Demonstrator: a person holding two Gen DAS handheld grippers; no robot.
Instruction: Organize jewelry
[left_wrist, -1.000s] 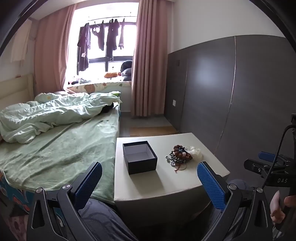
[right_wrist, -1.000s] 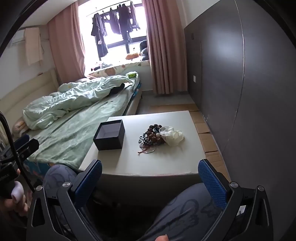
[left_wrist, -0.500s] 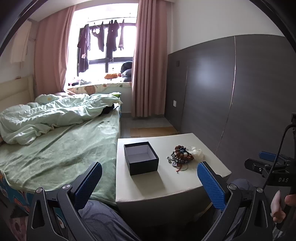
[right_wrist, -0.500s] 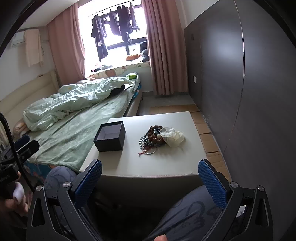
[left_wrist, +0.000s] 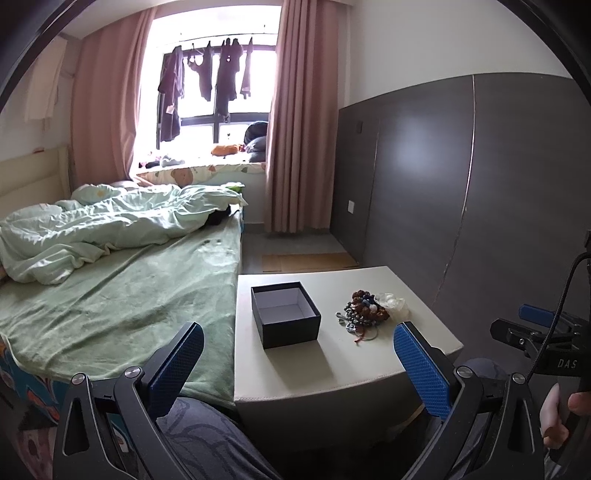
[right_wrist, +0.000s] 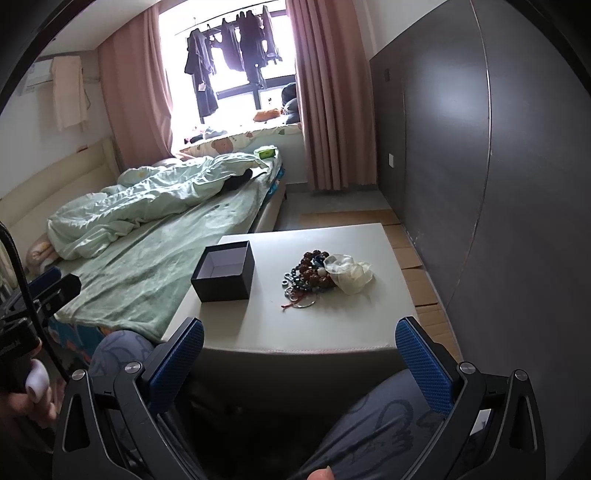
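A black open box (left_wrist: 285, 314) (right_wrist: 224, 270) with a pale, empty inside sits on the left half of a low white table (left_wrist: 325, 365) (right_wrist: 332, 325). To its right lies a heap of bead bracelets and rings (left_wrist: 364, 314) (right_wrist: 310, 275), with a crumpled clear bag (left_wrist: 393, 304) (right_wrist: 349, 271) against its right side. My left gripper (left_wrist: 297, 350) hangs open short of the table's near edge. My right gripper (right_wrist: 299, 347) is open too, held back above the person's knees. Neither holds anything.
A bed with a green sheet and rumpled duvet (left_wrist: 110, 266) (right_wrist: 159, 221) runs along the table's left side. A dark wall panel (left_wrist: 461, 184) stands close on the right. The person's legs in grey trousers (right_wrist: 388, 424) sit under the table's near edge. Cardboard (right_wrist: 417, 266) lies on the floor.
Both views have shifted a little: the table and box sit slightly farther right and higher in the left view, slightly higher in the right view. Nothing on the table has moved.
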